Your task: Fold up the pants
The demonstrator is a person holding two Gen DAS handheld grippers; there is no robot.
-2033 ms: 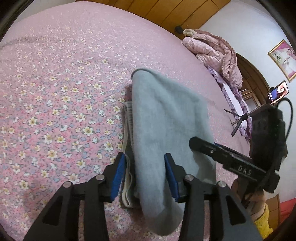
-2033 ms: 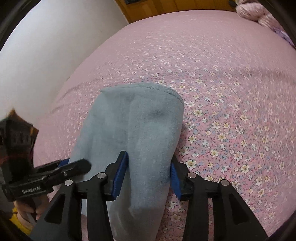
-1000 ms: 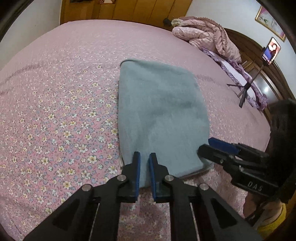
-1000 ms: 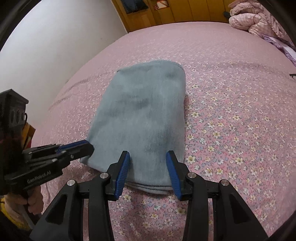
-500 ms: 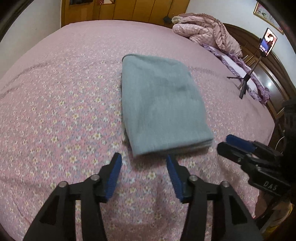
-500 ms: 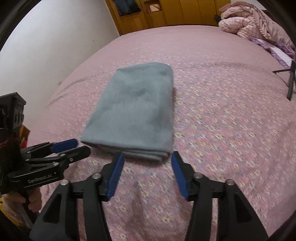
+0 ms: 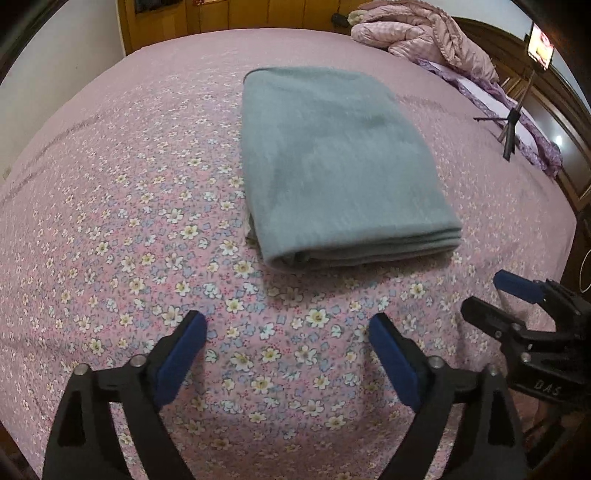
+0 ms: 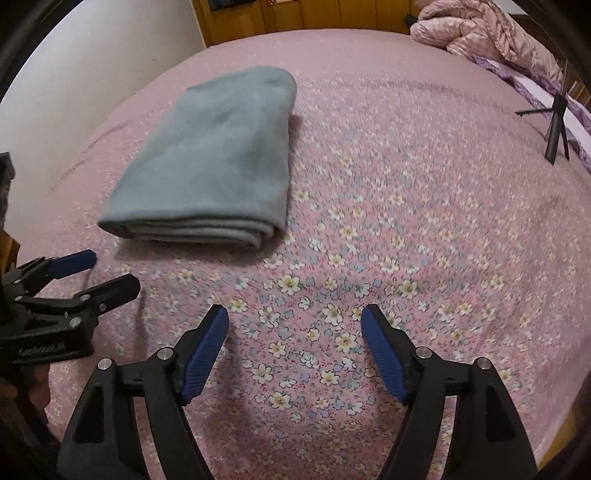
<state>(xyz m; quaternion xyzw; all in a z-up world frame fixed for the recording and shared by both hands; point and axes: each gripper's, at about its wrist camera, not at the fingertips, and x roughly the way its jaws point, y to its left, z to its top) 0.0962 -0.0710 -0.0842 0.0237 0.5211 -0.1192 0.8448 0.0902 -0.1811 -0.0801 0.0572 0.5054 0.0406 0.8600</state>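
My left gripper [image 7: 286, 328] hangs over the near part of the bed, its blue-padded jaws spread wide with nothing between them but the pink floral bedspread [image 7: 110, 206]. My right gripper [image 8: 293, 325] is the same: jaws wide apart, empty, above the flowered cloth. Each gripper shows in the other's camera, the right one at the near right edge of the left wrist view [image 7: 517, 295], the left one at the near left edge of the right wrist view [image 8: 74, 273], and both look spread there too.

The grey-blue pants [image 7: 332, 162] lie folded into a neat, thick rectangle on the bedspread, beyond both grippers and clear of them. In the left wrist view the bundle sits just right of centre, its layered open edge facing me and a rounded fold at its near left corner. In the right wrist view the pants [image 8: 218, 155] lie to the far left, the stacked layers visible along the near edge, the rounded fold on the right side.

At the far right of the bed a rumpled pink quilt [image 7: 424, 29] is heaped up. A small black tripod [image 8: 556, 125] stands on the right side of the bed, and a wooden wardrobe [image 8: 314, 14] runs along the far wall.
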